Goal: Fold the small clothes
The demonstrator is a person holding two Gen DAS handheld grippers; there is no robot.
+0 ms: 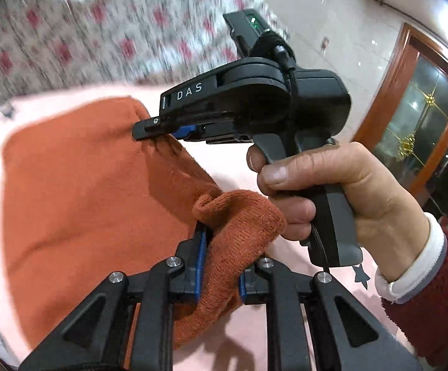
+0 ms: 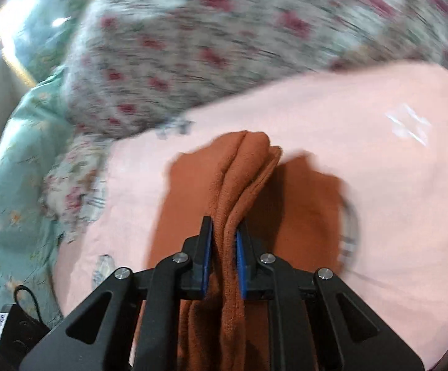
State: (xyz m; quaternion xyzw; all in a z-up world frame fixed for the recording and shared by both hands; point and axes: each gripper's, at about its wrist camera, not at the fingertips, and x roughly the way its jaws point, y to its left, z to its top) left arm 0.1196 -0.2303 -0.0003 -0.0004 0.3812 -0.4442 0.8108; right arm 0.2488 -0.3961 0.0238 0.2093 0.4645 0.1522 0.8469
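An orange knit garment (image 1: 78,191) lies on a pink sheet (image 1: 32,108). My left gripper (image 1: 221,266) is shut on a bunched ribbed edge of the garment and holds it up. My right gripper (image 1: 153,133), held by a hand (image 1: 326,185), is shut on the garment's far edge. In the right wrist view my right gripper (image 2: 224,247) is shut on a thick fold of the orange garment (image 2: 242,167), which hangs over the pink sheet (image 2: 378,154).
A floral quilt (image 1: 100,31) lies bunched beyond the pink sheet; it also shows in the right wrist view (image 2: 193,46). A light green floral cloth (image 2: 10,185) lies to the left. A tiled floor (image 1: 332,15) and a wooden glass door (image 1: 424,117) are at the right.
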